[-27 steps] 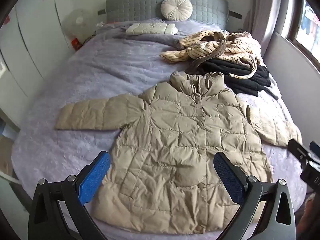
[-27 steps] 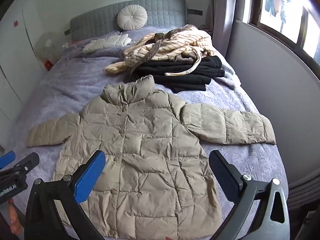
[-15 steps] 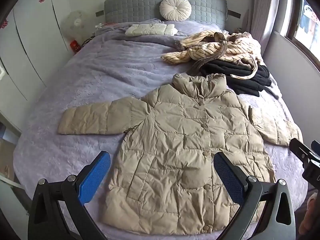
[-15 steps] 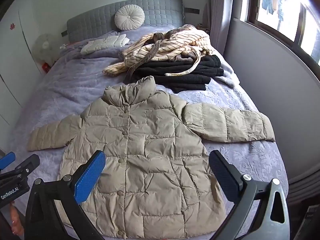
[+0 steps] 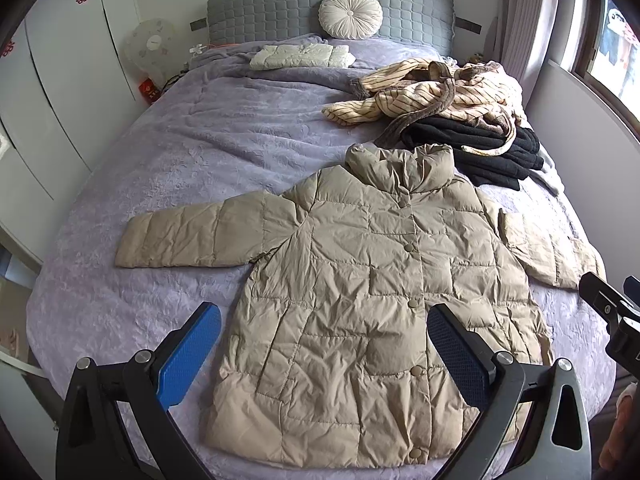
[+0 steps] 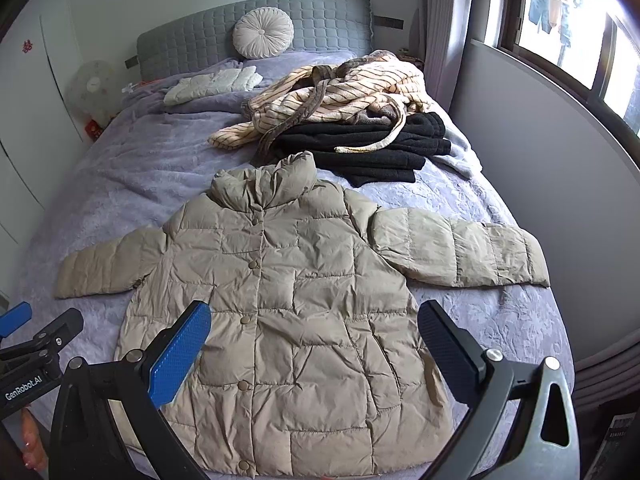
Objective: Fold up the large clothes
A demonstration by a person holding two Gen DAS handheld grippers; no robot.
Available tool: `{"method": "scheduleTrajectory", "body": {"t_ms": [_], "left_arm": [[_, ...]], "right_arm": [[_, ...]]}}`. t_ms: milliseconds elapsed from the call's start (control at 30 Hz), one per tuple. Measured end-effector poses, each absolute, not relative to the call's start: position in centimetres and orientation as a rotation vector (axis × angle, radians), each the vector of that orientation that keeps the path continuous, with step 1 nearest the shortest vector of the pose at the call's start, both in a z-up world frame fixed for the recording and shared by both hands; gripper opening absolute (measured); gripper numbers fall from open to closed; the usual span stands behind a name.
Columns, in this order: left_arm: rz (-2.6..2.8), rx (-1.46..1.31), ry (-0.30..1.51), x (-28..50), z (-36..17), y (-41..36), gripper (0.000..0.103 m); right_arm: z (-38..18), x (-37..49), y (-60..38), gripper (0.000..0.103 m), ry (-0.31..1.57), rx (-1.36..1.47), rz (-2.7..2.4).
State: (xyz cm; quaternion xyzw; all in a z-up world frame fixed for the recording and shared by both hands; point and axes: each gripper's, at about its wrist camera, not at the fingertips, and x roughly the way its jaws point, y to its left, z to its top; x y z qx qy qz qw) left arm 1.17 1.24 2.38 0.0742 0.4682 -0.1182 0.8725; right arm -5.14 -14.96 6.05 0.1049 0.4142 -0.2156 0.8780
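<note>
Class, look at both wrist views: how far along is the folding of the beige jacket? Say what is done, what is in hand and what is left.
Done: the jacket lies flat on the bed, buttoned, both sleeves spread out. In hand: nothing; the left claw and right claw hang open above its hem. Left: every fold, sleeves included. The striped robe further up the bed is unfolded too.
</note>
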Motion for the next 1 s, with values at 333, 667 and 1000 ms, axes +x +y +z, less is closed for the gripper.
{"method": "scheduleTrajectory", "body": {"t_ms": [333, 667, 1000], "left_arm": [[-0.248, 0.157, 0.978, 1.2, 2.3, 1.4, 0.103], [-0.246, 0.156, 0.98, 1.0, 2.1, 2.0, 0.103], [-0.243, 0.156, 0.987, 1.2, 1.8, 2.5, 0.103]], "right_arm": [[5.8, -4.7, -15.0, 0.103, 0.877, 0.217, -0.443], [5.8, -4.2, -15.2, 0.103, 0.889, 0.22, -0.443], [5.6, -4.1, -15.2, 0.103, 0.893, 0.22, -0.443]]}}
